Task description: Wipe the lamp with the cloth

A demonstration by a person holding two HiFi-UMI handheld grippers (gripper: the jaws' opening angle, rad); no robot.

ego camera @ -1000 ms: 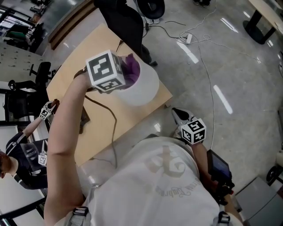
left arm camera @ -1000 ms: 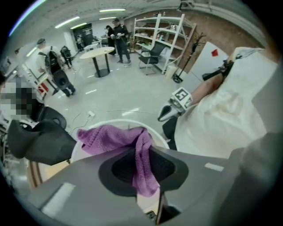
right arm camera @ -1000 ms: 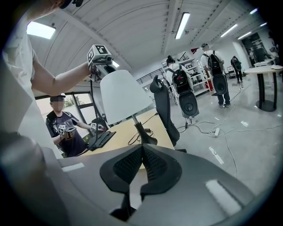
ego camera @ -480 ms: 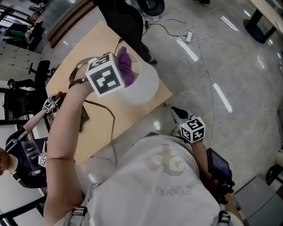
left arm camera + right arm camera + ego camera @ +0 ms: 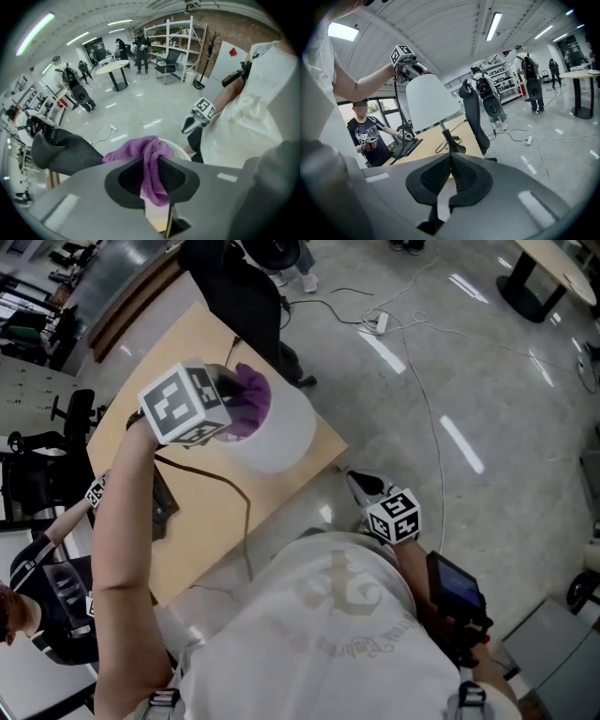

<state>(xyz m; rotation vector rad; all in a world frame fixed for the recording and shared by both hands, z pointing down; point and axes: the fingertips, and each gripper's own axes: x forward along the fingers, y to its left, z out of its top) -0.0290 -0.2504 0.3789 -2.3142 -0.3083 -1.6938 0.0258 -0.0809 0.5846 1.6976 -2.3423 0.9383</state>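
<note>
A lamp with a white shade [image 5: 281, 432] stands on a wooden table [image 5: 202, 526]; the right gripper view shows the lamp shade [image 5: 429, 103] on its black stem and base [image 5: 451, 143]. My left gripper [image 5: 220, 404] is above the shade's top, shut on a purple cloth [image 5: 246, 401] that lies on the rim. In the left gripper view the purple cloth [image 5: 151, 171] hangs between the pads over the shade [image 5: 176, 152]. My right gripper [image 5: 361, 486] is held low beside the table, its jaws shut with nothing between them [image 5: 451, 176].
A black office chair [image 5: 234, 287] stands at the table's far side. The lamp's cable [image 5: 225, 484] runs across the tabletop. A dark flat device [image 5: 161, 501] lies at the table's left. A person [image 5: 42, 577] stands left of the table. Cables and a power strip [image 5: 375, 322] lie on the floor.
My left gripper has moved left and up along the top of the shade with the cloth in it. The right gripper has stayed where it was.
</note>
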